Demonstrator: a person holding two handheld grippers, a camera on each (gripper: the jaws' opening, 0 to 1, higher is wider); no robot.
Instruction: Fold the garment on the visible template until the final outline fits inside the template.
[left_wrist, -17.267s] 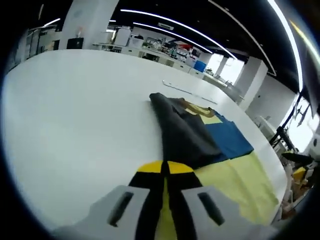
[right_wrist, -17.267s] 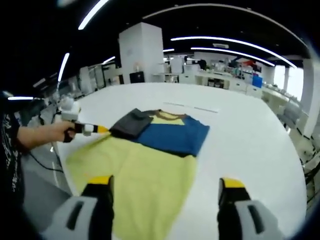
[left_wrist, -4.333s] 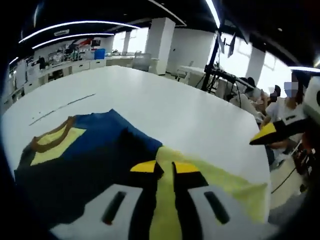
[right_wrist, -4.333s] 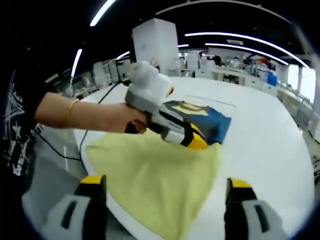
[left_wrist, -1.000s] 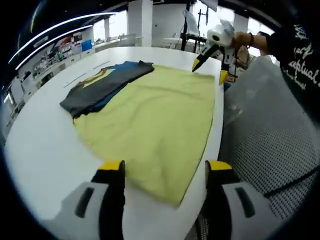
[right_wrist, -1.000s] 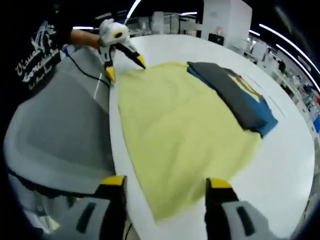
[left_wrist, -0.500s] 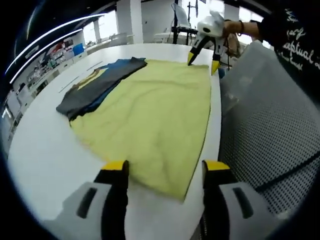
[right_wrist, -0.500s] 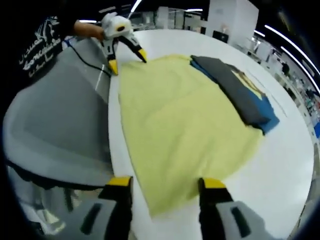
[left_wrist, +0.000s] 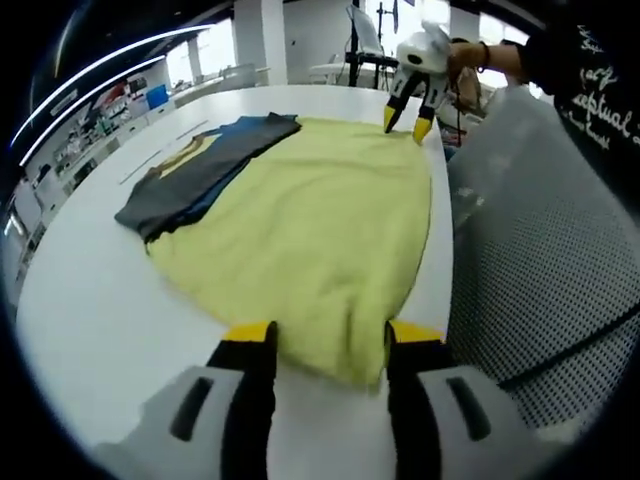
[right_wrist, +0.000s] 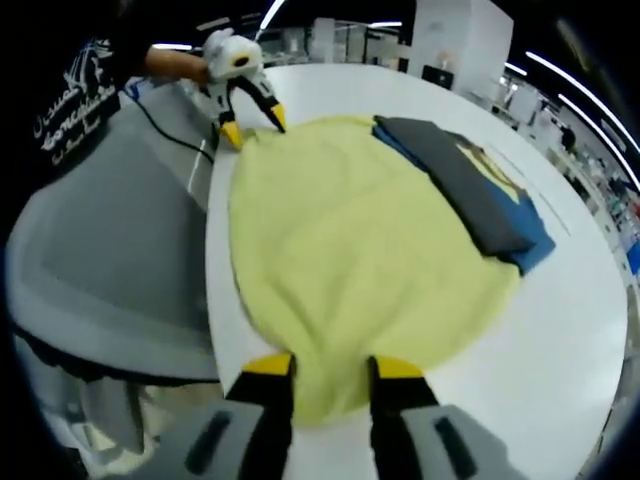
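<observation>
A wide white table (left_wrist: 90, 300) is seen in both views, and it serves as the landmark here. On the table a garment (left_wrist: 310, 240) is spread, its large pale yellow part lying flat and reaching to the table's edge on the person's side. At the garment's far end, further in on the table, a dark grey part (left_wrist: 195, 175) is folded over a blue part (right_wrist: 528, 238), with a yellow neck patch (right_wrist: 488, 160) trimmed in brown showing beside the grey. No template outline can be made out under the cloth.

In the left gripper view, the left gripper (left_wrist: 328, 345) is held low at the table's edge, its yellow-tipped jaws set a little apart with the near yellow hem lying between them; whether the cloth is pinched cannot be told. The same gripper is seen from afar in the right gripper view (right_wrist: 250, 125), at the opposite corner of the yellow part.

In the right gripper view, the right gripper (right_wrist: 322, 375) is likewise placed at the table's edge, jaws narrowly parted over the yellow hem; a firm grip cannot be confirmed. It is seen at a distance in the left gripper view (left_wrist: 405, 118), held by a hand (left_wrist: 465, 55), with a black printed sleeve (left_wrist: 590, 80) beside it. A grey mesh surface (left_wrist: 540, 240) is seen off the table's edge.
</observation>
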